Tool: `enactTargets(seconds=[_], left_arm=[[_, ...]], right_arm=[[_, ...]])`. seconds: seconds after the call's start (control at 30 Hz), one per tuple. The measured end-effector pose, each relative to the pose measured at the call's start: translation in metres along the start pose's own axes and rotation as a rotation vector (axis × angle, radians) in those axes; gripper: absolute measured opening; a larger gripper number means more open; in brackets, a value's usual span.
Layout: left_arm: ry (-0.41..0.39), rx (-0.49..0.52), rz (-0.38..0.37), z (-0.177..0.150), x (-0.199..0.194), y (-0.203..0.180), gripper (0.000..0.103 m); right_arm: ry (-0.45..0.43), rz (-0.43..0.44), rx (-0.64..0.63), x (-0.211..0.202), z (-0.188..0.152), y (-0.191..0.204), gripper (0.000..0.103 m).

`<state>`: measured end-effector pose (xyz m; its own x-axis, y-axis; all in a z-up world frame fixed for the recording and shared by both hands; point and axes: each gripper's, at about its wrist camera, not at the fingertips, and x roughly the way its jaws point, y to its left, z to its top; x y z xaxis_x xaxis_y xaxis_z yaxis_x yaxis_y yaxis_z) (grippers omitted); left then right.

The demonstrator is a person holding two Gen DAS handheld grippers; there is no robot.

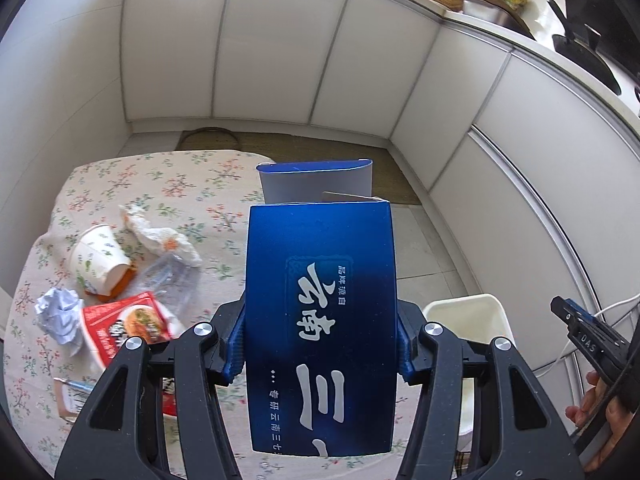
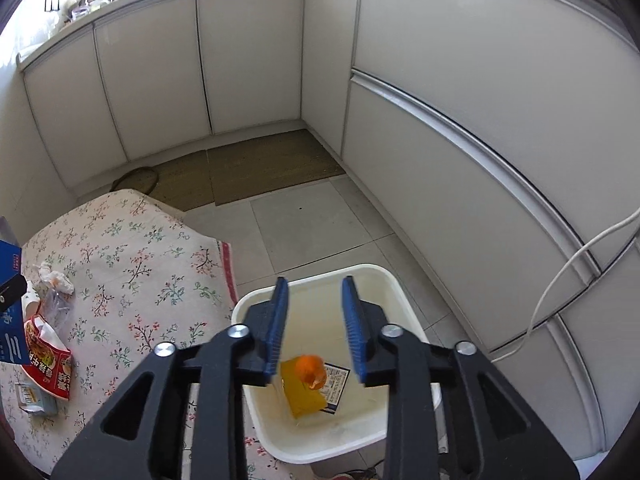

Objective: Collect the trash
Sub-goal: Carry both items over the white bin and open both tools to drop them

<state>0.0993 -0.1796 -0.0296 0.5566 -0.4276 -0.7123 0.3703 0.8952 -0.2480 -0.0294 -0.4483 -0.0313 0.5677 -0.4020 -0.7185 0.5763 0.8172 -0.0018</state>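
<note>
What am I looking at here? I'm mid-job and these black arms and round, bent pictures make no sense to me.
There is no robot: a person carries a hand-held gripper in each hand, each with a wide-angle camera looking along its two fingers.

The left view shows the left gripper clamped on a blue box. Beyond it, a flowered tablecloth holds trash: a paper cup, crumpled paper, a red food packet, a tissue and a clear plastic bag.

The right view shows the right gripper, open and holding nothing, above a white bin on the floor. Inside lie a yellow packet and something orange.
</note>
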Motion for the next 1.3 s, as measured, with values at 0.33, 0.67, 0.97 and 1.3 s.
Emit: enactTargets(seconds=[0.33,0.67,0.97,1.3], left_arm=[[0.082,0.094,-0.188,-0.022,0.045,-0.075,0.053],[0.209,0.176,-0.35,-0.041,0.085,-0.134,0.054],[0.298,0.215,-0.359,-0.053,0.103,-0.164,0.055],[0.281,0.206,-0.291,-0.052,0.098,-0.153,0.065]], right_arm=[[-0.111,-0.144,0.274,-0.032,0.005,-0.084,0.073],[-0.231,-0.122,0.378,-0.066,0.021,-0.072,0.078],[-0.256,-0.068,0.405,-0.075,0.027,-0.056,0.078],[-0.273,-0.015,0.404,-0.08,0.031,-0.031,0.085]])
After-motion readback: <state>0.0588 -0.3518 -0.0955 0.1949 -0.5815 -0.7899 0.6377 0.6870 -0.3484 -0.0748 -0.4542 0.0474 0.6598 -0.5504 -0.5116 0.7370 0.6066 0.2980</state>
